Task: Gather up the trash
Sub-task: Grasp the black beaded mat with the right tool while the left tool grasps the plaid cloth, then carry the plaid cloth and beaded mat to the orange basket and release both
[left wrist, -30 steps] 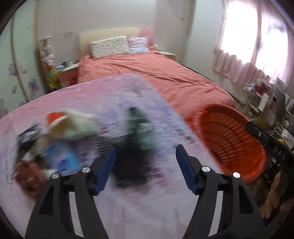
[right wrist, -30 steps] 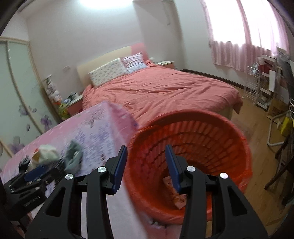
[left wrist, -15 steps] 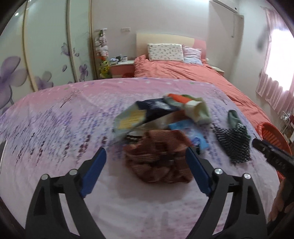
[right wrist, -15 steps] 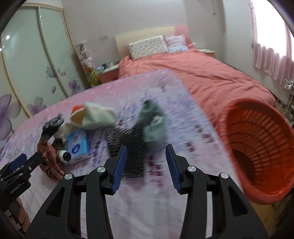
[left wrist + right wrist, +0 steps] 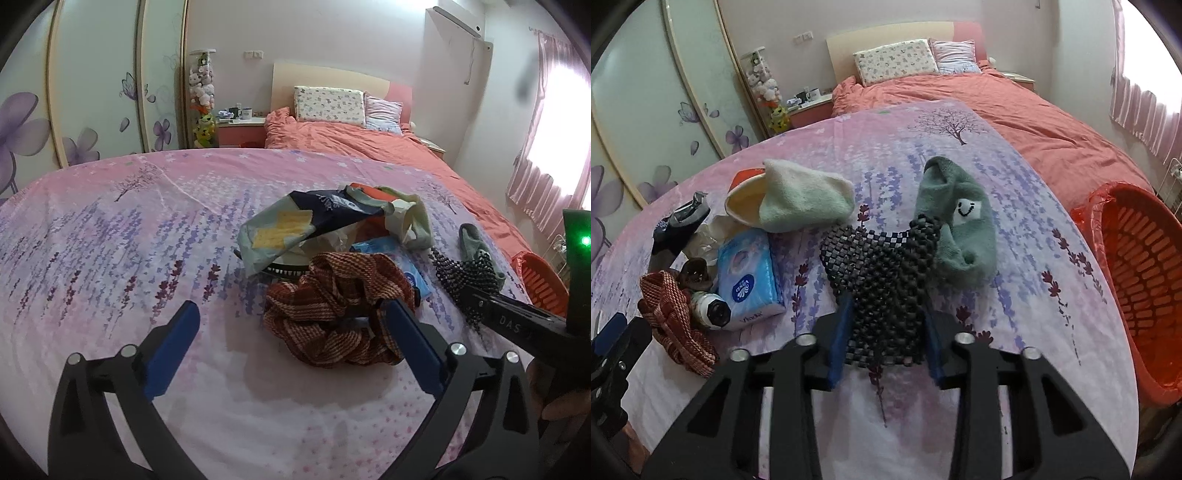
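Note:
A pile of items lies on the pink flowered table cover [image 5: 110,240]. In the left wrist view a red-brown woven cloth [image 5: 332,306] lies in front, with a crumpled snack bag [image 5: 288,225] behind it. My left gripper [image 5: 291,325] is open, its right finger touching the woven cloth. In the right wrist view a black beaded mat [image 5: 882,280] lies between the fingers of my open right gripper [image 5: 886,332]. A green sock [image 5: 960,225], a blue tissue pack [image 5: 750,277], a small bottle [image 5: 711,308] and a pale sock [image 5: 798,199] lie around it.
An orange laundry basket [image 5: 1145,277] stands off the table's right edge; it also shows in the left wrist view [image 5: 539,280]. A bed with a salmon cover [image 5: 1015,107] lies behind. Sliding wardrobe doors [image 5: 74,92] stand at the left.
Both grippers swung left from the basket to the pile. The left gripper came down close to the woven cloth. The right gripper moved forward until its fingers straddle the beaded mat.

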### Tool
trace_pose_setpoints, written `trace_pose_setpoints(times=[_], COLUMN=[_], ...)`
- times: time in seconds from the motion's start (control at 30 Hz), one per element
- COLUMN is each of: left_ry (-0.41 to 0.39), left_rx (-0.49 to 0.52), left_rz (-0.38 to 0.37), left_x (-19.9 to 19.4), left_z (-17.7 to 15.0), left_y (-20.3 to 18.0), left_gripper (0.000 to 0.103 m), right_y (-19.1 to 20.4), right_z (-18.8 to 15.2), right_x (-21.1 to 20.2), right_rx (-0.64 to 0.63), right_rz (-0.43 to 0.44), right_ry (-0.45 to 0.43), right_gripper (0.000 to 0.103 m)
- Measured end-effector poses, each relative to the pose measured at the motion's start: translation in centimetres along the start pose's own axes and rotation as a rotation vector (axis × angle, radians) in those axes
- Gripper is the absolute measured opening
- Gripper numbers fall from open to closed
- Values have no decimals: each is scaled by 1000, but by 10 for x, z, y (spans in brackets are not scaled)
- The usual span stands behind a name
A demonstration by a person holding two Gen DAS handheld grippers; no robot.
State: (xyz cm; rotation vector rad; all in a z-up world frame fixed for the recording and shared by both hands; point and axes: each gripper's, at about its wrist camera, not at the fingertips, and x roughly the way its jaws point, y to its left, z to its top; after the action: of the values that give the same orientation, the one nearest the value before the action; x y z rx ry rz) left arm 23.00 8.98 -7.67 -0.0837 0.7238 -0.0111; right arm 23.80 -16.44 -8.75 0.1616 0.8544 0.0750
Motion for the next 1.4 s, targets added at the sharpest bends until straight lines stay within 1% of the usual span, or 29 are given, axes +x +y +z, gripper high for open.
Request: trace_pose_setpoints(times=[0.03,0.1,0.17,0.4,0.63,0.73,0.8,0.93,1.03,1.07,1.1,1.13,1.17,1.2,1.23,1.3,1.4], left_ry=[2,14,27,46,62,72,75,84,88,86,85,84,83,80,77,73,64], left_rx=[2,5,1,-11,12,4,-5,-19,-16,-9,-3,7,15,27,36,40,28], left_rz=[-1,0,-6,-15,15,1,-26,-54,-67,-74,-79,-84,-85,-86,-86,-95,-109], left_x=[2,7,11,19,30,34,34,33,32,32,32,31,31,30,29,26,20], left_z=[0,-1,-1,1,2,0,-1,-4,-6,-6,-6,-6,-5,-5,-6,-5,-3], left_y=[-2,-5,-7,-18,-30,-30,-28,-23,-25,-26,-26,-27,-28,-30,-30,-28,-23], left_gripper=[99,99,99,99,99,98,92,85,74,67,57,53,47,41,39,33,32], right_y=[-3,-7,-11,-6,-5,-5,-6,-5,-5,-6,-6,-5,-4,-2,-1,3,4], right_z=[0,-2,-3,-3,-4,-4,-5,-5,-5,-5,-5,-5,-6,-6,-6,-9,-11], right_x=[0,-1,-2,0,1,0,0,1,1,1,1,1,0,0,-1,-6,-16], right_rx=[14,34,43,24,27,28,29,30,29,29,29,28,25,16,6,-23,-28], right_rz=[-2,9,18,-4,-2,0,1,2,1,1,1,-1,-4,-8,-9,-1,26], right_ry=[0,-1,0,1,1,1,1,1,1,1,0,0,-1,-3,-5,-14,-31], right_gripper=[21,20,20,20,20,20,20,20,20,20,20,19,18,14,11,10,10])
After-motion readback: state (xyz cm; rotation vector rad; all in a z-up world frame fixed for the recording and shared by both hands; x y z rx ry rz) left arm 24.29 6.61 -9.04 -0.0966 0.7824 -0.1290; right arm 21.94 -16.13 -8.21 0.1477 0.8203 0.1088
